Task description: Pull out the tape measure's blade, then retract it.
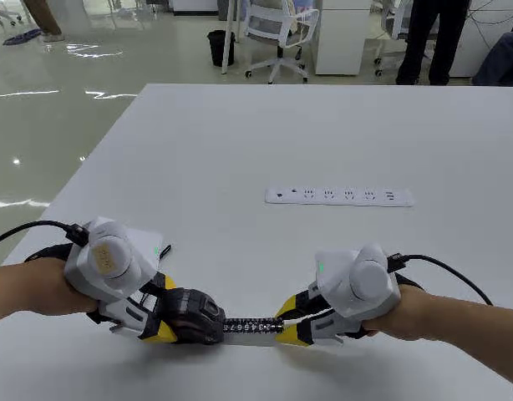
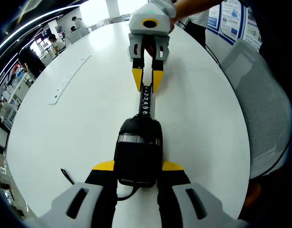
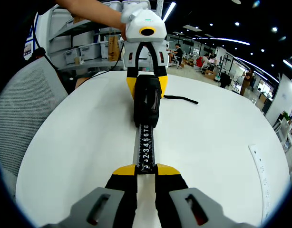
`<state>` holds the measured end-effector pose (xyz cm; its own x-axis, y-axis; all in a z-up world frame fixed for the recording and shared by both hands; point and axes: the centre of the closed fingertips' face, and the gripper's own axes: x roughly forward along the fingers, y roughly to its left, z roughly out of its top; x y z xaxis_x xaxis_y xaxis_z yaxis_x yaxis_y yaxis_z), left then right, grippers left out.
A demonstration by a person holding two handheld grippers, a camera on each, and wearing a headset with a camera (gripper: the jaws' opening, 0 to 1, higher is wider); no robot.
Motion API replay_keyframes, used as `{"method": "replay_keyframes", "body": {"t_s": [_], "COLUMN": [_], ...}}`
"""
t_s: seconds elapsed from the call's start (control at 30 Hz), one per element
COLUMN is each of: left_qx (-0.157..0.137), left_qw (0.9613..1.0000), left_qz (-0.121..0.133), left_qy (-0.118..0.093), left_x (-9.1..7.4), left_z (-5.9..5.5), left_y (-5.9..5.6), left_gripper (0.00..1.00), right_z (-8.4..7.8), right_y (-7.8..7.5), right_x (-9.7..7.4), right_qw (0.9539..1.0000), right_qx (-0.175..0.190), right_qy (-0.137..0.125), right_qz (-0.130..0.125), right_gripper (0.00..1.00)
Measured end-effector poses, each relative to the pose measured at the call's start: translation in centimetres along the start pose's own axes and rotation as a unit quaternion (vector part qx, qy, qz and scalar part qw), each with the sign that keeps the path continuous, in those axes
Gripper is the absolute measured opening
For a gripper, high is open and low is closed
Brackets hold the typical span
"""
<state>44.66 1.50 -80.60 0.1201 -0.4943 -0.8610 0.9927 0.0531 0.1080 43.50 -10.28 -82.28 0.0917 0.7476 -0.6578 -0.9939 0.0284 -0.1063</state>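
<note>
At the near edge of the bench [image 1: 323, 134]: case [image 1: 194, 316] clamped by its flanks in the left tongs [image 1: 167, 310], blade [image 1: 252, 326] tip pinched in the right tongs [image 1: 290, 321], short run out between. Probably a dense hard case and a thin springy blade (apt to whip back if freed), so grip just there. Cannot make out the end hook inside the jaws.
</note>
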Motion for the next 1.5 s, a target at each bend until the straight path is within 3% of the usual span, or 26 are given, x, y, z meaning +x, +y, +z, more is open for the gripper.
{"method": "replay_keyframes", "body": {"t_s": [1.5], "left_qx": [0.000], "left_qw": [1.0000], "left_qz": [0.001], "left_qy": [0.001], "left_x": [0.1], "left_z": [0.1], "left_y": [0.1], "left_gripper": [0.27], "right_z": [-1.0], "right_y": [0.0], "right_x": [-0.9], "right_qw": [1.0000], "right_qx": [-0.004], "right_qy": [0.005], "right_qz": [-0.002], "right_gripper": [0.12]}}
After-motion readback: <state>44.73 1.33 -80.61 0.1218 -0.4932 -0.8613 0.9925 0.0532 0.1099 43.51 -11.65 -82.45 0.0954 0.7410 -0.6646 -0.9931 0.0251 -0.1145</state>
